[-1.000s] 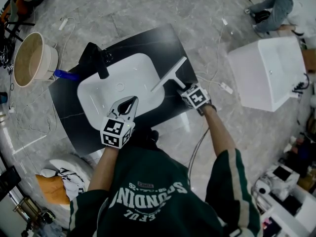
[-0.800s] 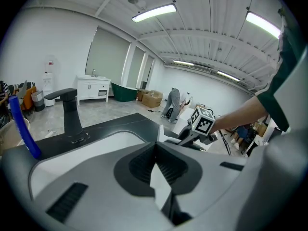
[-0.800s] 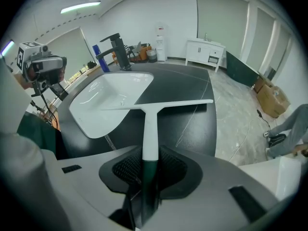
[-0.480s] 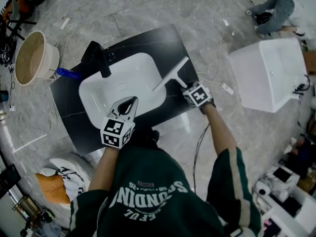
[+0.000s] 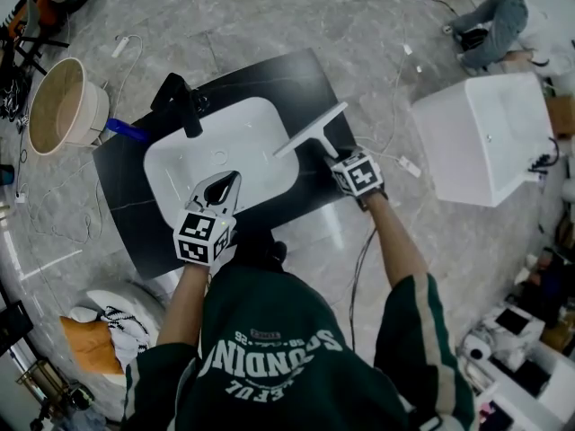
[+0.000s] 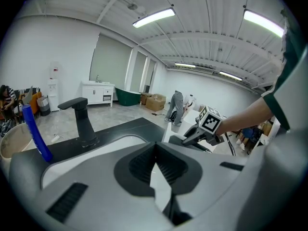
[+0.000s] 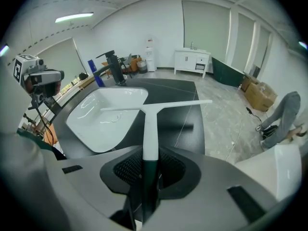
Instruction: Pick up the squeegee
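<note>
Squeegee (image 7: 150, 124): white T-blade & shaft, dark green grip. It's clamped in right gripper (image 7: 149, 160), whose jaws have just closed on the grip. Blade sits over black countertop (image 5: 296, 70), just right of white sink basin (image 5: 216, 155). Left gripper (image 6: 155, 150) jaws together, nothing between, at basin's near edge. Tan tub (image 5: 58, 106) far left on grey marble floor (image 5: 269, 16).

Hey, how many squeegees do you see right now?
1. The squeegee is in the right gripper, whose jaws have just closed on its handle, blade over the black counter. No other shows; one could be hidden.
</note>
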Action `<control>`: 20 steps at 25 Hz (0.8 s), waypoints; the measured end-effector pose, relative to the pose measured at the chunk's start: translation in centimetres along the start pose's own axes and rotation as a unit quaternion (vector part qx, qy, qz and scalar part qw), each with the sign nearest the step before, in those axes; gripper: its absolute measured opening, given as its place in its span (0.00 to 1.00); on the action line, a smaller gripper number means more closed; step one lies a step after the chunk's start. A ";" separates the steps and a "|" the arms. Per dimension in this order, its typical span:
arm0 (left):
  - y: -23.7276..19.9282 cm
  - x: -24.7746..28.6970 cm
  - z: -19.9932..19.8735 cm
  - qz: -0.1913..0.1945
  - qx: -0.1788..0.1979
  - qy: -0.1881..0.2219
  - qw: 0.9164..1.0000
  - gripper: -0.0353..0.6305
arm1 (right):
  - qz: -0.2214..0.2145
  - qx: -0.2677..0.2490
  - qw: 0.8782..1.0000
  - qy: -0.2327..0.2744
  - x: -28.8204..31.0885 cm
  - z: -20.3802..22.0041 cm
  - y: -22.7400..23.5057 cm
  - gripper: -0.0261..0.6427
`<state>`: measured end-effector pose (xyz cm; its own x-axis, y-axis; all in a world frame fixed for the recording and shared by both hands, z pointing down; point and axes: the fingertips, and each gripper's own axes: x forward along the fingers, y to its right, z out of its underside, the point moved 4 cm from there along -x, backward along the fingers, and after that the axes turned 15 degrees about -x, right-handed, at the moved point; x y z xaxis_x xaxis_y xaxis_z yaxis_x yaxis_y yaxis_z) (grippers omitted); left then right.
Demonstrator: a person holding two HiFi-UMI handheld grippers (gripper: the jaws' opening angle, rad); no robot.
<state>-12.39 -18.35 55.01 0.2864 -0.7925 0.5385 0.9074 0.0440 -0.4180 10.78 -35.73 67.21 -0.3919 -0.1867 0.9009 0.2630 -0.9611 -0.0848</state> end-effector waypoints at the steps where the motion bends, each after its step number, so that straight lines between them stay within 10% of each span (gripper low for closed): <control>1: -0.1 -0.3 -0.1 -0.003 0.001 0.003 1.000 0.06 | 0.005 -0.002 1.000 0.004 -0.4 -0.3 0.1 0.17; 20: -3.5 -9.5 -1.1 -0.086 -0.013 0.095 0.992 0.06 | 0.011 -0.059 0.990 0.129 -6.5 -11.0 -7.6 0.17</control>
<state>-18.61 -11.63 50.57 0.0631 -0.8876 0.4563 0.9286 -0.1153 -0.3526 1.61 -29.45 57.34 -0.6034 -0.2393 0.7607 0.1746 -0.9704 -0.1668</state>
